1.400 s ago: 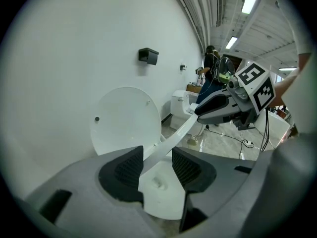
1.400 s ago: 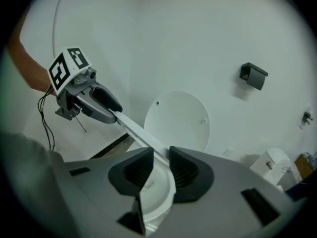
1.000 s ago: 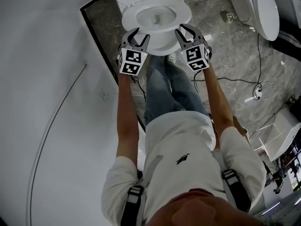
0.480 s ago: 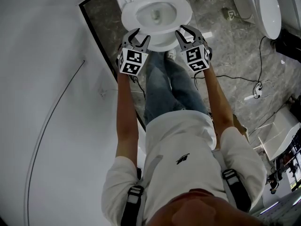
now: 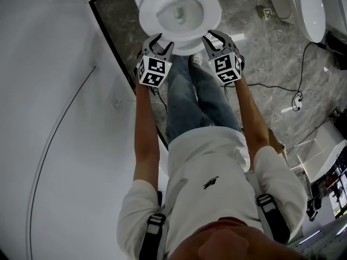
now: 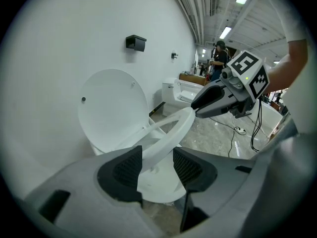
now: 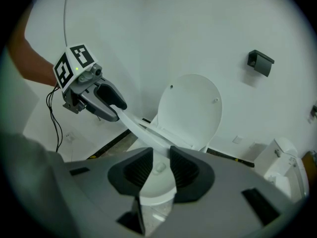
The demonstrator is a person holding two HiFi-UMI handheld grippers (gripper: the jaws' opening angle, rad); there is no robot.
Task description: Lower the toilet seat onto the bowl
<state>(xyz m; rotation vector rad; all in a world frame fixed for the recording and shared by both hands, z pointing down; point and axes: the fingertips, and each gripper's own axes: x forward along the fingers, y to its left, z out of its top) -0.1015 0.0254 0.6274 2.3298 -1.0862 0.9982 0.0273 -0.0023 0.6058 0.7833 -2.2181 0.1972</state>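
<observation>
Toilet seat [image 6: 168, 135]: partway down. It slopes from the hinge with its near edge raised, and a gap shows between it and the bowl [image 6: 156, 190] in both gripper views. We judge the lowering to be more than half done. The last stretch onto the bowl and the release are left.

Left gripper [image 5: 159, 42]: fingers closed on the left side of the seat's near rim. They have just been opening slightly, but the rim fills the space between them. Right gripper [image 5: 216, 37]: fingers clamped on the right side of the same rim, which passes edge-on between them.

Lid [image 6: 111, 108]: upright, leaning back toward the wall [image 5: 54, 102], which is plain white.

Floor [image 5: 260, 53]: grey marbled stone and glossy, with a dark skirting strip [image 5: 111, 42] where it meets the wall.

Room: cables [image 5: 271, 88] trail over the floor to the right. A second toilet [image 5: 309, 12] stands at far right. A small black holder [image 6: 135, 42] is fixed to the wall above the lid. Another person [image 6: 218, 58] stands far off under strip lights.
</observation>
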